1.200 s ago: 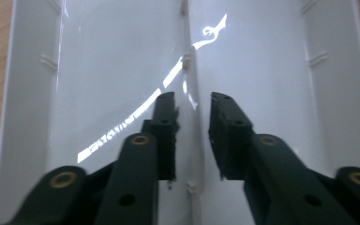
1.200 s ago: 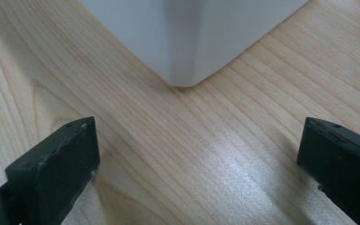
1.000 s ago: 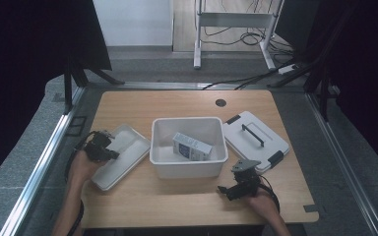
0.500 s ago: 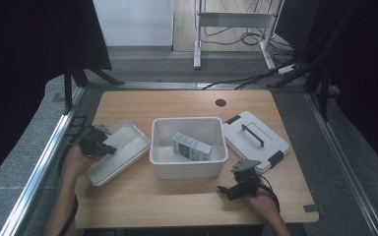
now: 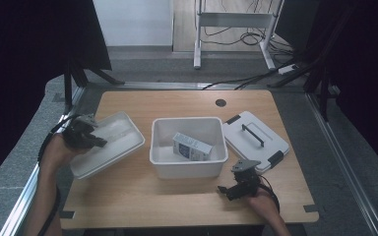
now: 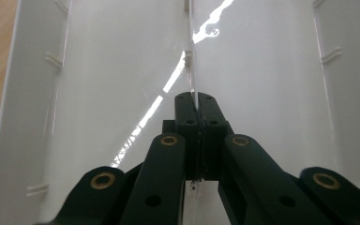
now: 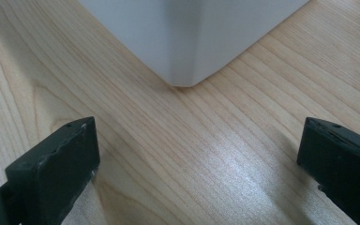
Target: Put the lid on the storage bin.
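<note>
At the table's left, a shallow white tray [image 5: 115,140] hangs tilted off the wood, with my left gripper [image 5: 96,142] shut on it from its left end. In the left gripper view the black jaws [image 6: 197,101] pinch a thin upright rib in the middle of the tray [image 6: 267,70]. A white bin [image 5: 187,164] stands in the middle with a small blue-and-white carton [image 5: 192,146] inside. My right gripper [image 5: 225,189] rests low on the table, open, by the bin's front right corner [image 7: 187,37]. Nothing lies between its jaws [image 7: 197,154].
A white lid [image 5: 256,140] with a black handle and grey latches lies flat to the right of the bin. The wooden table [image 5: 142,196] has a round cable hole [image 5: 220,103] at the back. Metal rails run along both sides of the table.
The left gripper has risen and shifted a little left with the tray in it, so the tray now hangs higher and more tilted. The right gripper has stayed where it was.
</note>
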